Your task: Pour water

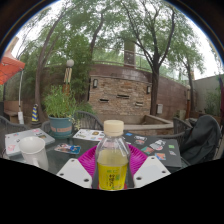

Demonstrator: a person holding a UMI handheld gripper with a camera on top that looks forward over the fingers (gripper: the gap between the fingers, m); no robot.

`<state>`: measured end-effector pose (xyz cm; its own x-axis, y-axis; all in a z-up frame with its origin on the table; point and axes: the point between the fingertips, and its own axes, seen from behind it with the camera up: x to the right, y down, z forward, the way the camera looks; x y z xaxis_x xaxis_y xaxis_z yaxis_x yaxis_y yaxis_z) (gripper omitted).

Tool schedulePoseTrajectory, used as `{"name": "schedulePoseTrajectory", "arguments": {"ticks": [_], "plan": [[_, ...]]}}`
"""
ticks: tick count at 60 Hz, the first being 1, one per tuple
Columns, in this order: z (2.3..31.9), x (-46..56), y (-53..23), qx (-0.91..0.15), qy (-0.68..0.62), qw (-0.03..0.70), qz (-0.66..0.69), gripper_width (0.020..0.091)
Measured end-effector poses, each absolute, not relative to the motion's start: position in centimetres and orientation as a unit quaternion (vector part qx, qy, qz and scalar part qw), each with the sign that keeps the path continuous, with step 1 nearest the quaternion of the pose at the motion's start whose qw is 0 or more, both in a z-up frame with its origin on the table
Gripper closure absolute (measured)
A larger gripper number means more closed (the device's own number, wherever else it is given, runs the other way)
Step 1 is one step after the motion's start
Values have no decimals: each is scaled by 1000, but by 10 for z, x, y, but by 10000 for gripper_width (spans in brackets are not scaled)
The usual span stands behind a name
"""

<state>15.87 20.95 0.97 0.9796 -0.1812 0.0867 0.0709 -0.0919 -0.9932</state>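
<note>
Bottle w/ yellow liquid sits clamped in my gripper, bottom center; white cup lower left on counter.

Bottle blocks the way straight ahead; open lanes lie to either side of it.

The bottle with its pale cap stands between the fingers, filling the path forward along them. Ahead and to the left, a white cup and a potted plant in a blue pot crowd the tabletop, with scattered cards lying flat beyond the bottle to the right. A dark chair closes the far right side. Low flat cards leave room to pass above them.
</note>
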Motion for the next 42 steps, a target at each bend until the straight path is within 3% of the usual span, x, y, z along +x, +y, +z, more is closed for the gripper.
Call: {"name": "schedulePoseTrajectory", "arguments": {"ticks": [6,14,16,20,21,25,42], "plan": [[11,161,212,-731,47,675,-89,686],[6,162,206,-736,56,671,-72,568],[0,166,206,-753,64,652,-68,509],[-21,162,194,-784,84,613,-52,262],[-20,161,191,-785,87,612,-47,240],[-8,156,175,-778,90,621,-38,269],[32,93,25,-779,73,622,-44,266]]}}
